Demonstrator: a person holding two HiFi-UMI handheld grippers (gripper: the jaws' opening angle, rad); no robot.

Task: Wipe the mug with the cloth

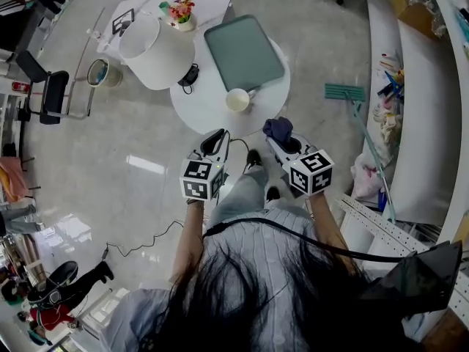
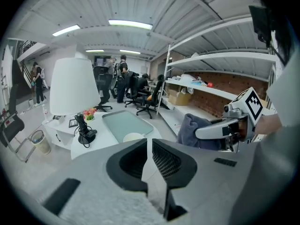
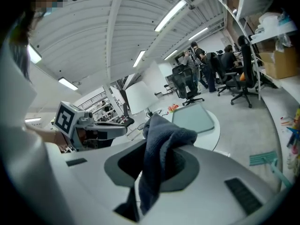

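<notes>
A cream mug (image 1: 237, 100) stands at the near edge of the round white table (image 1: 212, 105); in the left gripper view the mug (image 2: 133, 137) shows just past the jaw tips. My right gripper (image 1: 283, 139) is shut on a dark blue cloth (image 1: 277, 127), held in the air short of the table, to the right of the mug. The cloth (image 3: 159, 163) bunches up and hangs down between that gripper's (image 3: 164, 145) jaws. My left gripper (image 1: 218, 138) hovers level with it on the left, shut with nothing held (image 2: 149, 142). Neither touches the mug.
On the table lie a grey-green tray (image 1: 243, 51), a big white lampshade (image 1: 150, 50), a small black device (image 1: 190, 75) and a flower pot (image 1: 180, 13). White shelving (image 1: 410, 123) runs along the right. Office chairs and people are far back (image 2: 126, 86).
</notes>
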